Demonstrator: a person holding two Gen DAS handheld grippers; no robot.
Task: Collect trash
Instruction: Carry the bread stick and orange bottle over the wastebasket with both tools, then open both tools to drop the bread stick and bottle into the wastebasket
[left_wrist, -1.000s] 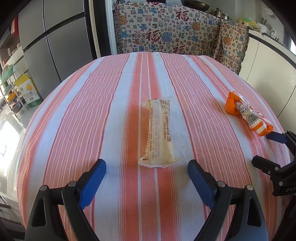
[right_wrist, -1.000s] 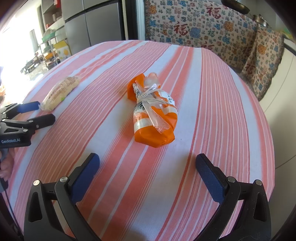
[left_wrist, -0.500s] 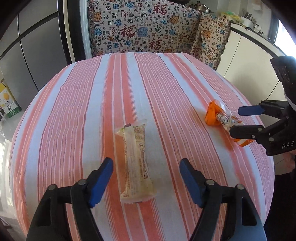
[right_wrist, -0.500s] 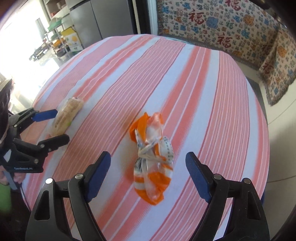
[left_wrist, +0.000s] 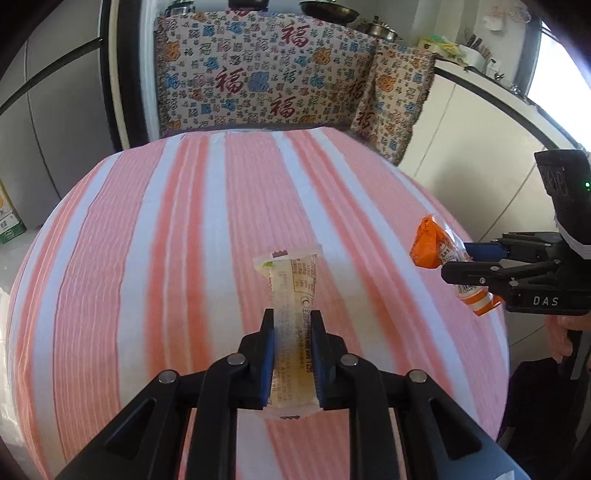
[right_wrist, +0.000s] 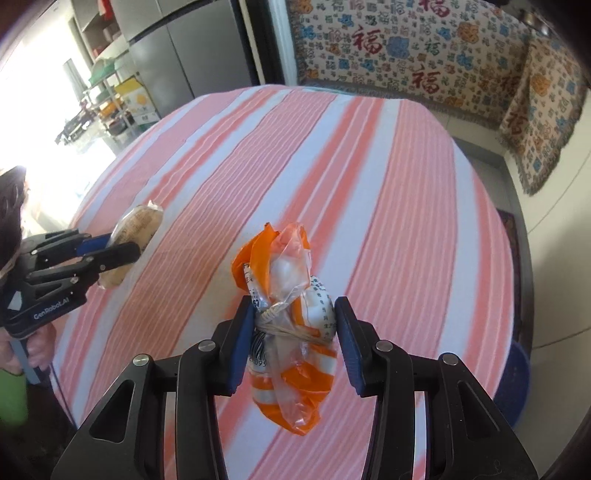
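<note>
My left gripper (left_wrist: 292, 323) is shut on a long beige snack wrapper (left_wrist: 290, 295) and holds it above the striped tablecloth (left_wrist: 177, 258). My right gripper (right_wrist: 295, 308) is shut on a knotted orange and clear plastic bag (right_wrist: 291, 332), lifted off the table. The right gripper with the orange bag (left_wrist: 430, 247) shows at the right of the left wrist view. The left gripper with the beige wrapper (right_wrist: 138, 229) shows at the left of the right wrist view.
The round table wears a pink and white striped cloth (right_wrist: 369, 184). A patterned fabric-covered bench (left_wrist: 266, 74) stands behind it. A grey refrigerator (right_wrist: 192, 48) and shelves (right_wrist: 107, 92) are at the back left. White cabinets (left_wrist: 472, 140) run along the right.
Both grippers were open around their items on the table; they have closed on the wrapper and the orange bag and lifted them.
</note>
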